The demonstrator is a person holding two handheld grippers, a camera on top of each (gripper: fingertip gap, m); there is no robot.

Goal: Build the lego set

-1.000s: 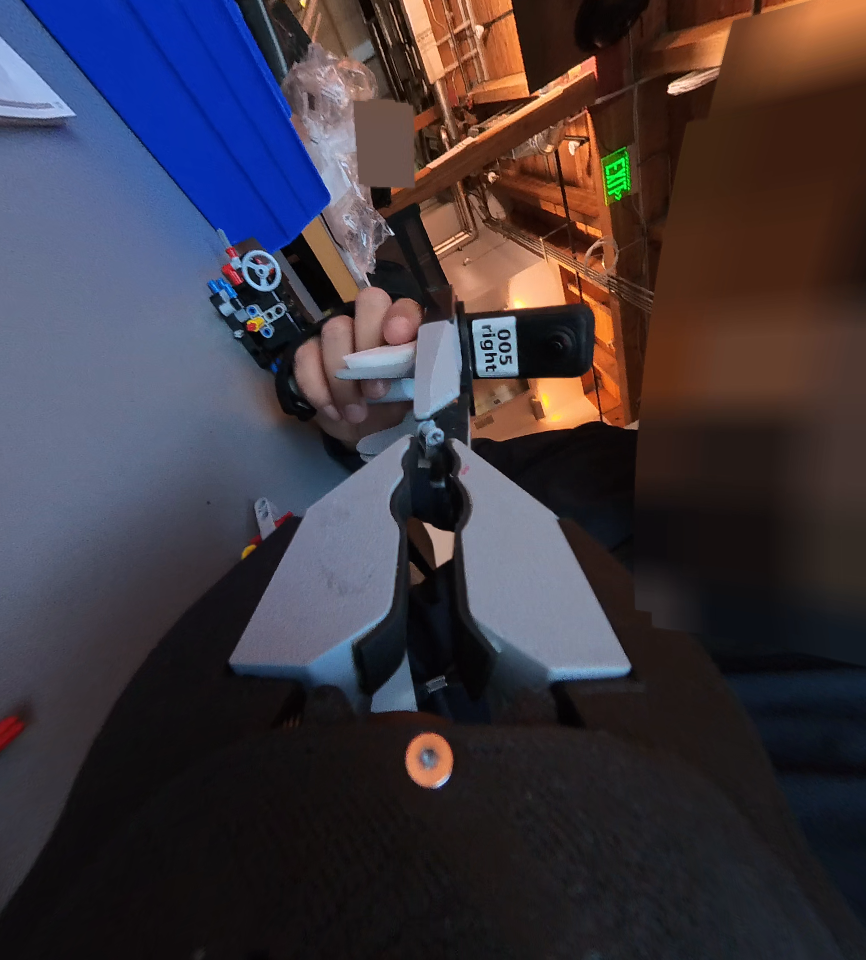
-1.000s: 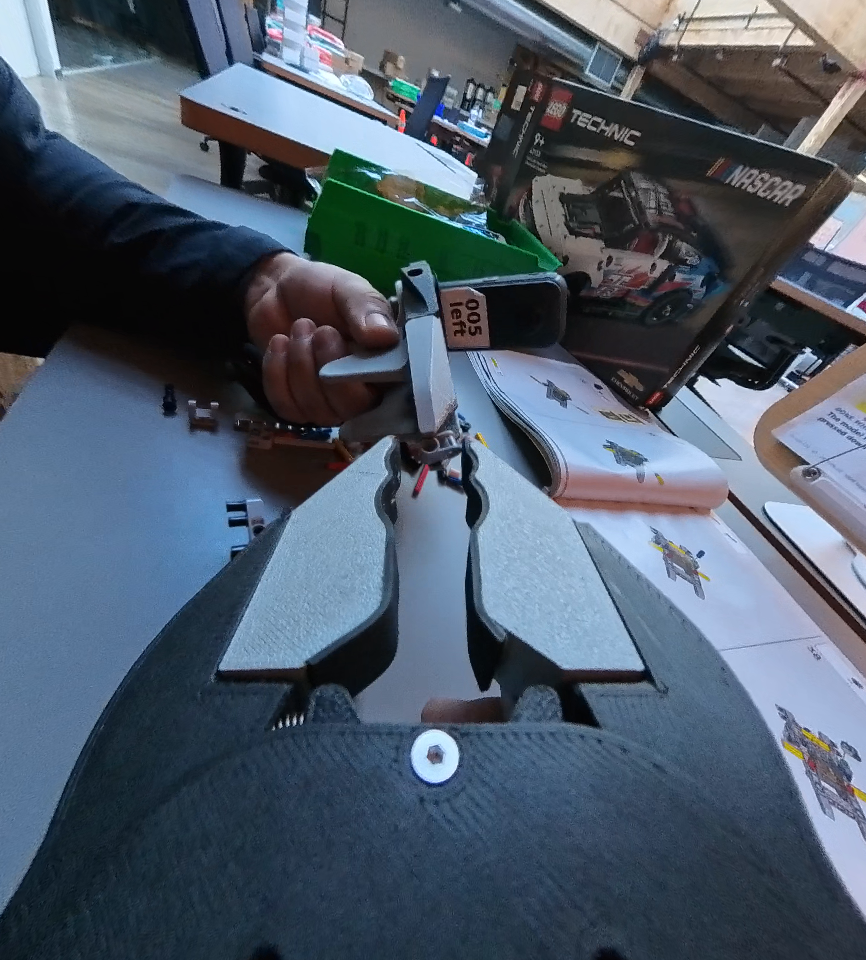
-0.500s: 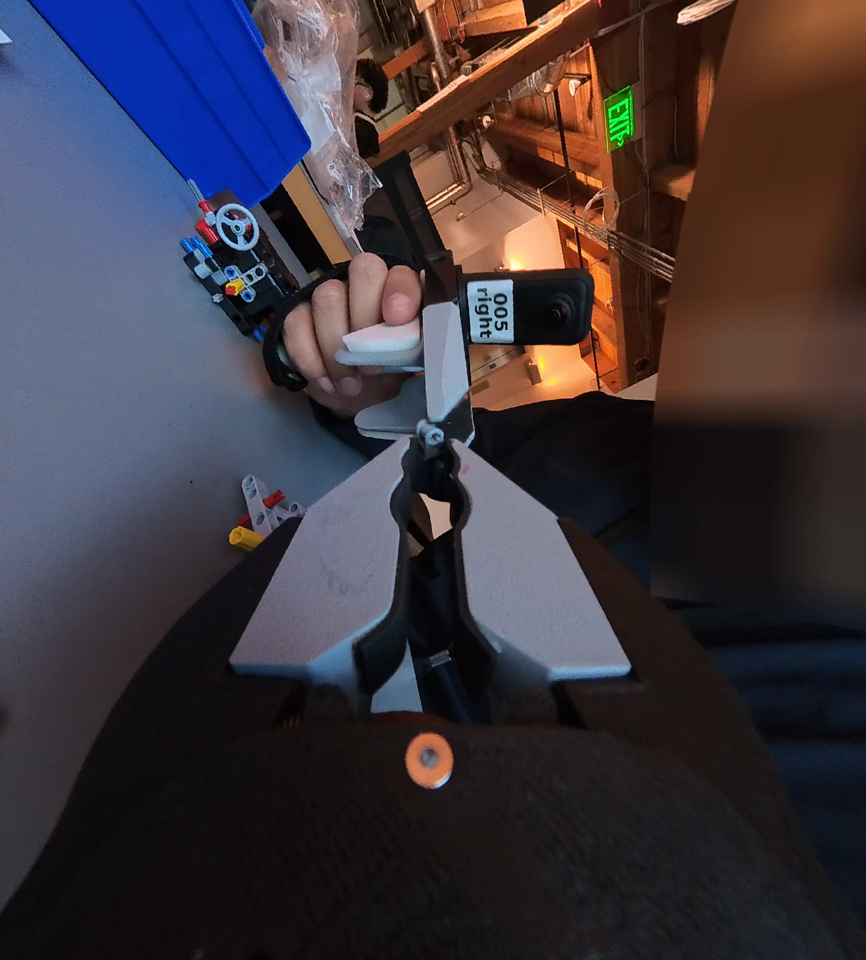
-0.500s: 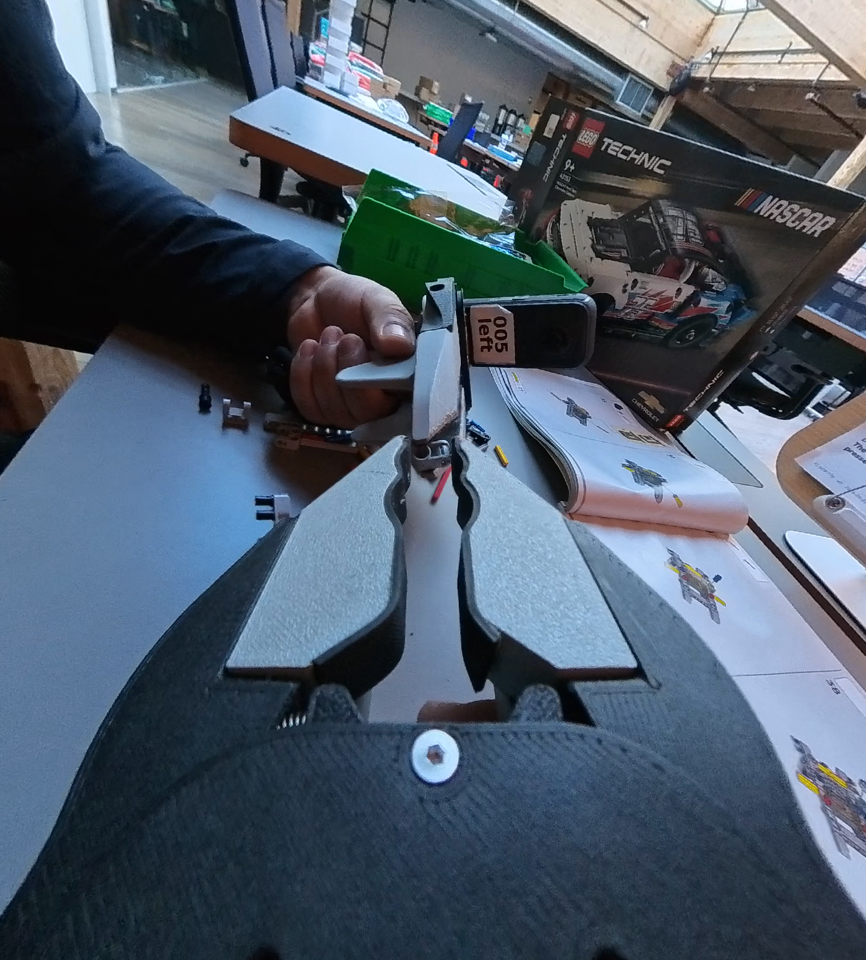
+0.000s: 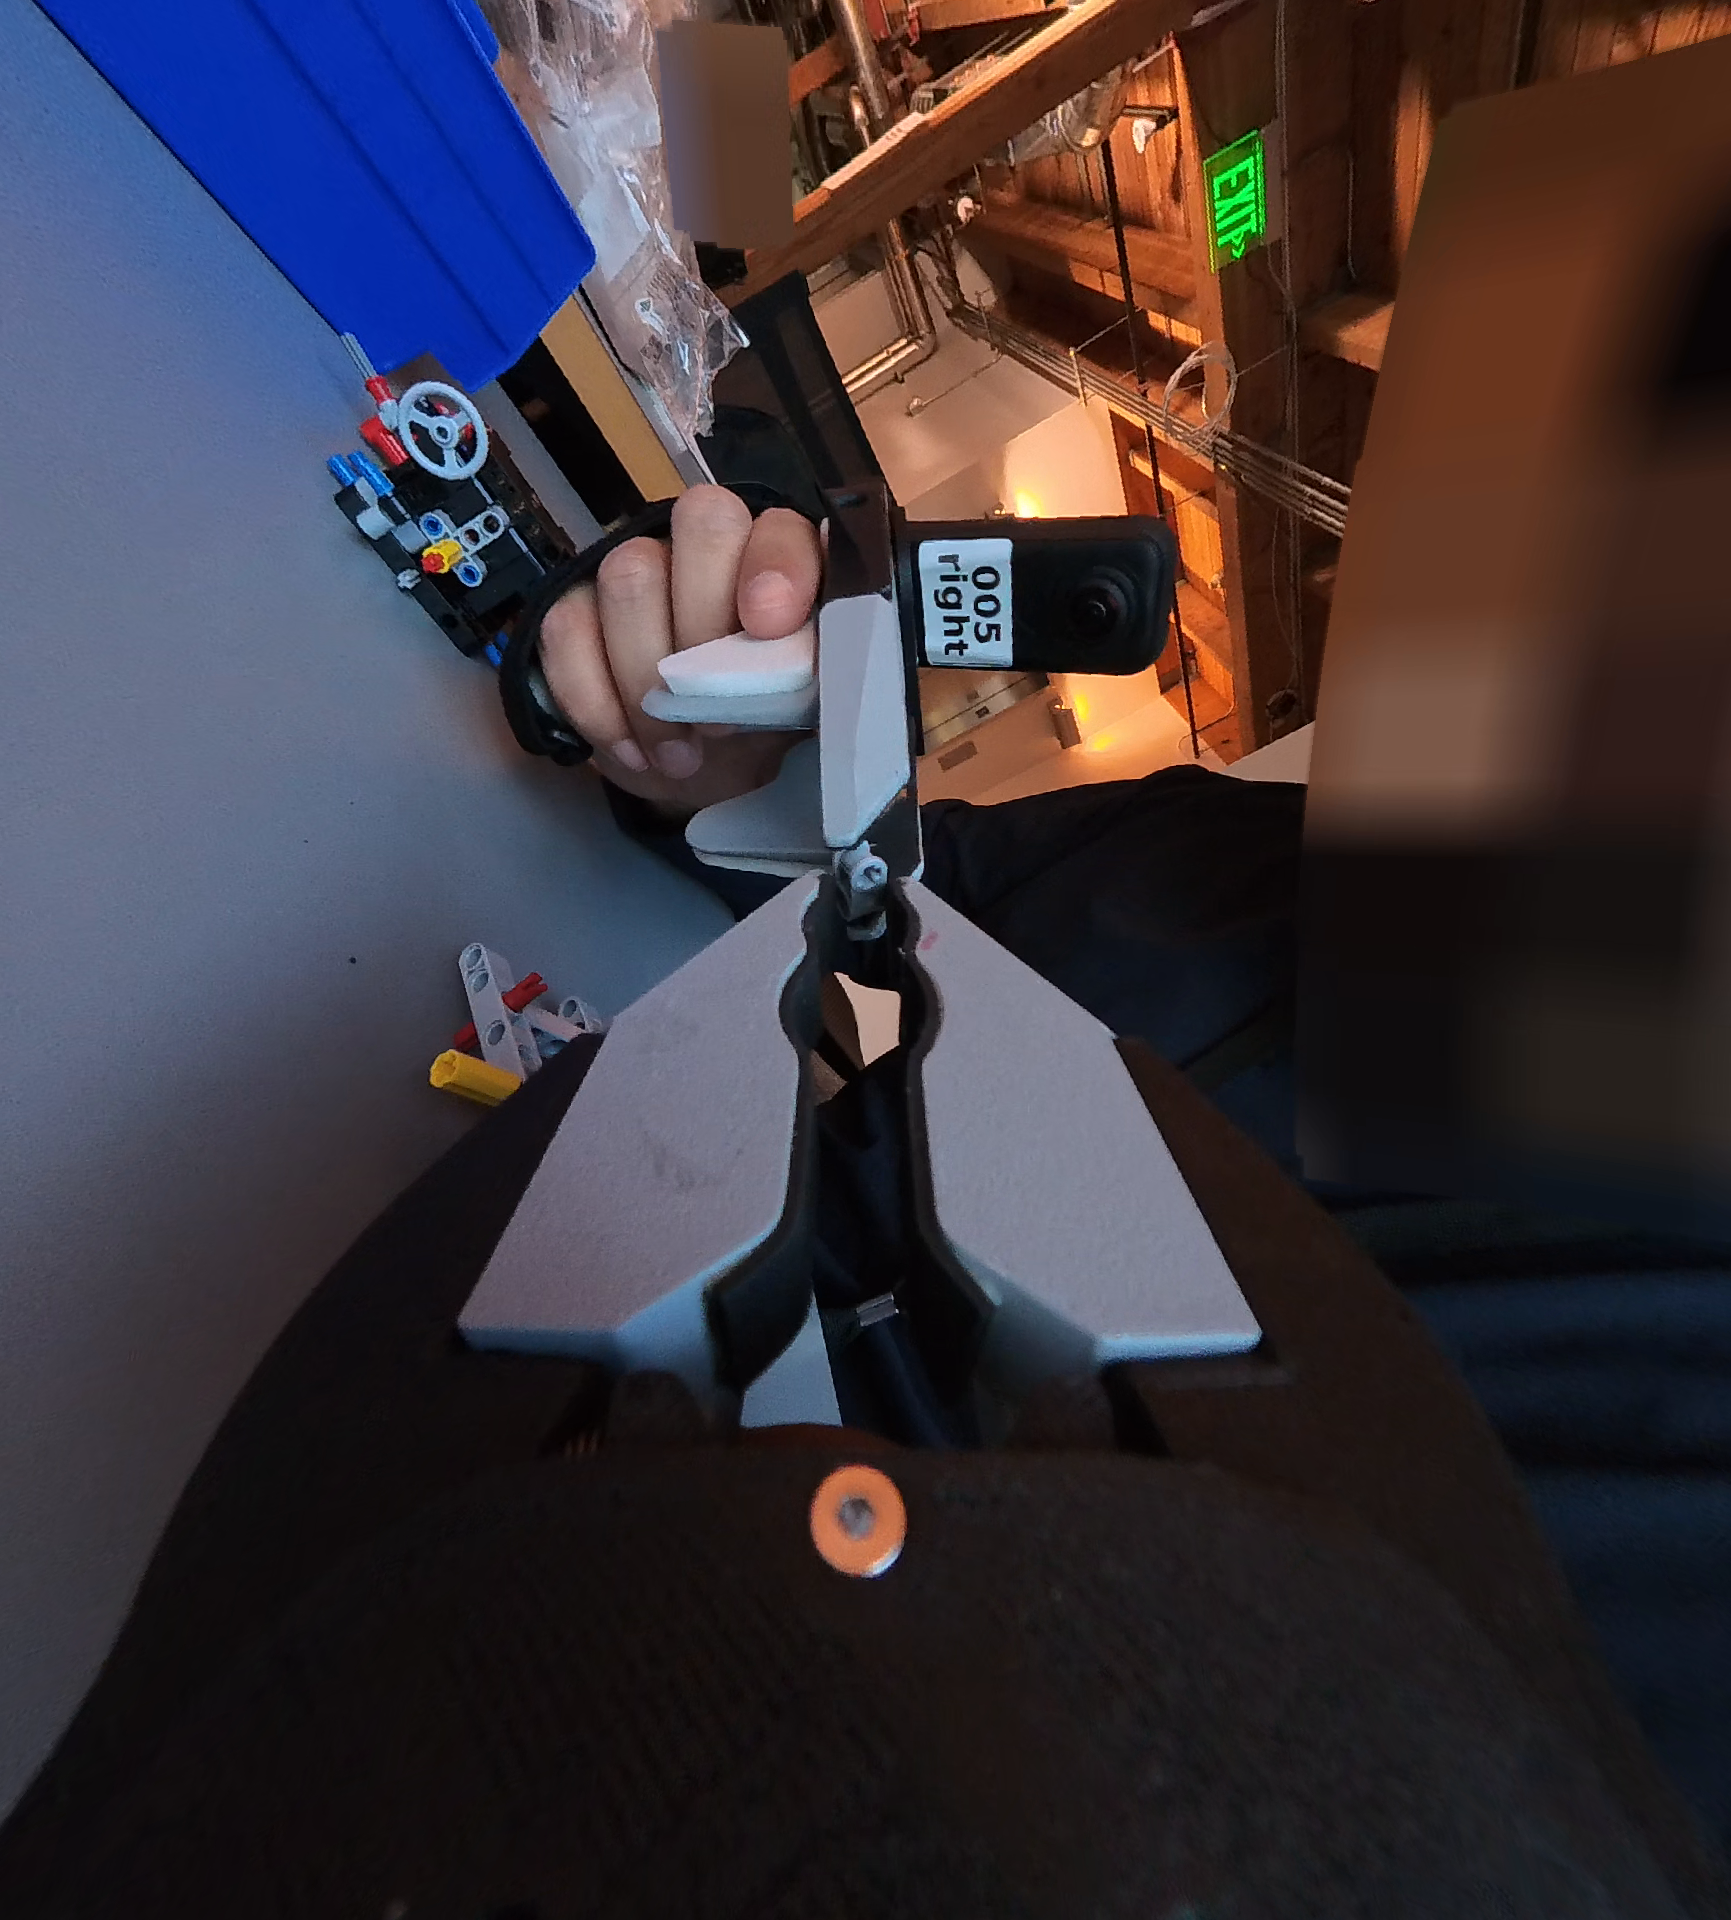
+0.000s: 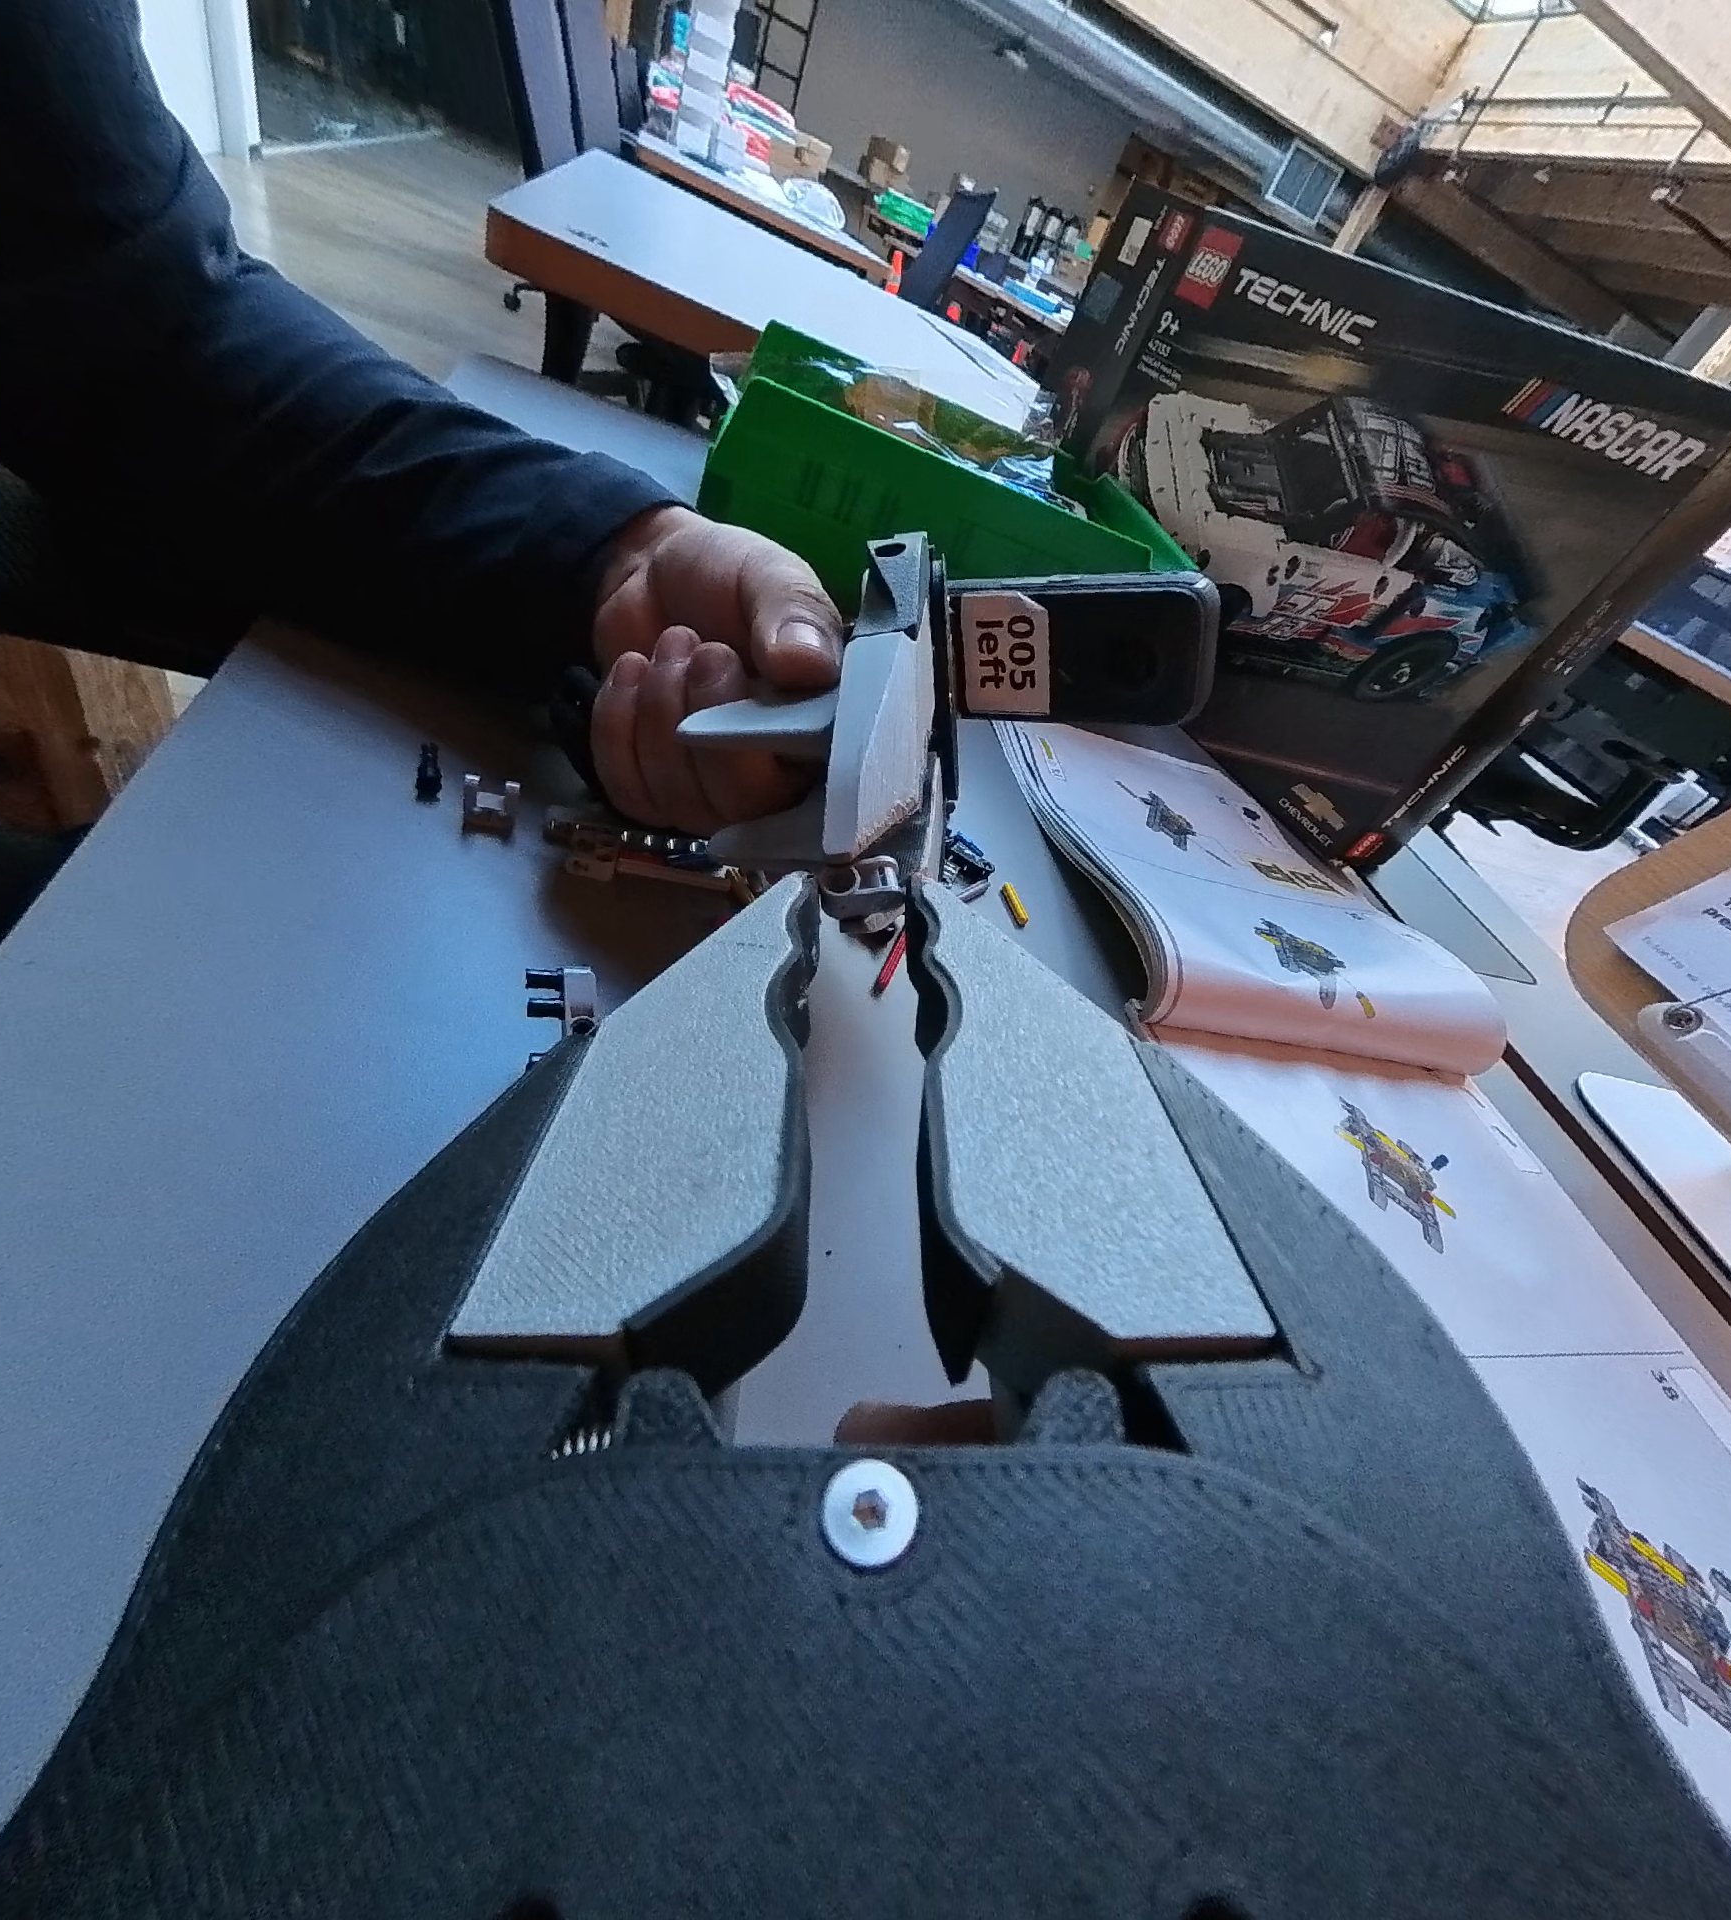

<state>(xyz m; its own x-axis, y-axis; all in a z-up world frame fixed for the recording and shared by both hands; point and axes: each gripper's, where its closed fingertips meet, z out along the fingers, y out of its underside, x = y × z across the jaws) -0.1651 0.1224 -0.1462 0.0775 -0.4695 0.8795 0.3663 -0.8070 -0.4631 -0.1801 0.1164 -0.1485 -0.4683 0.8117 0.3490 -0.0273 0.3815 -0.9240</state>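
Both pairs of fingers pinch one small grey connector (image 6: 861, 891) tip to tip above the desk (image 6: 217, 935): left gripper (image 5: 856, 914), right gripper (image 6: 863, 904). Risk: any twist or uneven pull could pop it loose among the scattered parts (image 6: 622, 847).

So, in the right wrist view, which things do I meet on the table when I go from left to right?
Small black peg → grey clip piece → green bin → open instruction booklet → car-picture box.
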